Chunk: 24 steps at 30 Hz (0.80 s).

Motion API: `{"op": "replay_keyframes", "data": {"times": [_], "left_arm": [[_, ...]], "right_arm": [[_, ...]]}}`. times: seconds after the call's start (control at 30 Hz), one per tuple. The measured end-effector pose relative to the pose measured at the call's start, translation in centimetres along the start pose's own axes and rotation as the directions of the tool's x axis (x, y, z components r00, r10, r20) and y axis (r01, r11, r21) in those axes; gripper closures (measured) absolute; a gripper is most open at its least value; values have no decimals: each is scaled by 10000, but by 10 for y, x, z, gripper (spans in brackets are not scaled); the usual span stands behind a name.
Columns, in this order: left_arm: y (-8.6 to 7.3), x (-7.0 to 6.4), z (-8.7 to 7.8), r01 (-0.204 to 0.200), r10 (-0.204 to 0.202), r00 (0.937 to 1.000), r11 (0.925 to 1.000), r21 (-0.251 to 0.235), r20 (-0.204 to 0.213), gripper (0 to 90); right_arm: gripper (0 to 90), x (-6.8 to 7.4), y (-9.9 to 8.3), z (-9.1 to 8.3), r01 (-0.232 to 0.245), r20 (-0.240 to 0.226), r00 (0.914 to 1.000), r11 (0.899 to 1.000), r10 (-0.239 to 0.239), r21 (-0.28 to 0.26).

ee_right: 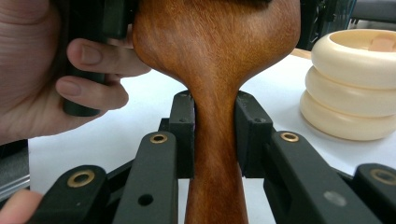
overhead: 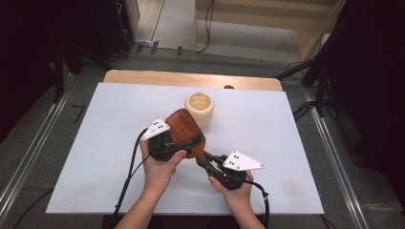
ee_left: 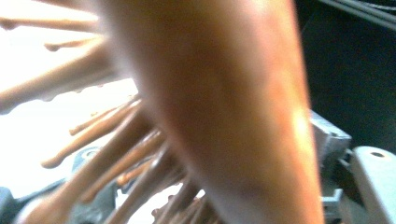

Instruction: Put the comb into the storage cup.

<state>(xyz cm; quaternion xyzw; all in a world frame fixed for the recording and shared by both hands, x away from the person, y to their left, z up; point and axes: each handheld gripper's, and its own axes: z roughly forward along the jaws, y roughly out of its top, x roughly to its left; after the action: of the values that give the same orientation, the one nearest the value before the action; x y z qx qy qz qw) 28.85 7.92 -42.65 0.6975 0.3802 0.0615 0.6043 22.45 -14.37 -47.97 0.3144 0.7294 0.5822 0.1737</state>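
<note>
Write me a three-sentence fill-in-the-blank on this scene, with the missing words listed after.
1. The right gripper is shut on the brush's ____.
2. The left gripper holds the wooden brush at its ____.
3. The cream ribbed cup stands on the white ____.

Missing words: handle; head; table

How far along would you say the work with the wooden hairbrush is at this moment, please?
Done: the reddish-brown wooden hairbrush is off the white table. In hand: the right hand-held gripper clamps its handle and the left hand-held gripper grips its head. Left: setting it down, perhaps by the cream ribbed cup.
</note>
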Motion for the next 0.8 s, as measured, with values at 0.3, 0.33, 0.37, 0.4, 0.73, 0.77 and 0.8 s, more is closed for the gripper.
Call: {"op": "replay_keyframes", "data": {"times": [0.3, 0.33, 0.37, 0.4, 0.73, 0.77, 0.8], "left_arm": [[1, -4, 1, -21, 14, 9961, 10000, 80, 878, 482], [1, -4, 1, 24, -34, 9953, 9999, 107, 969, 490], [2, -3, 2, 62, -77, 9940, 9999, 137, 1095, 495], [2, -3, 2, 62, -77, 9940, 9999, 137, 1095, 500], [10, -3, -4, -348, 343, 9953, 9994, 40, 905, 522], [10, -3, -5, -421, 417, 9954, 9991, 33, 862, 523], [12, -2, -6, -522, 522, 9953, 9986, -15, 820, 523]], "right_arm": [[702, 0, -2, 1, 141, 150, 9998, 9999, -140, -28], [701, -1, -2, 2, 102, 148, 9998, 9999, -102, -5], [699, -2, -3, 2, 42, 71, 10000, 10000, -42, -30], [699, -2, -3, 2, 42, 71, 10000, 10000, -42, -30], [432, -13, 1, -3, -682, -21, 9977, 9974, 682, -220], [412, -15, 0, -4, -781, -64, 9969, 9967, 780, -242], [338, -17, 1, -7, -783, 89, 9969, 9964, 786, -338]]}}
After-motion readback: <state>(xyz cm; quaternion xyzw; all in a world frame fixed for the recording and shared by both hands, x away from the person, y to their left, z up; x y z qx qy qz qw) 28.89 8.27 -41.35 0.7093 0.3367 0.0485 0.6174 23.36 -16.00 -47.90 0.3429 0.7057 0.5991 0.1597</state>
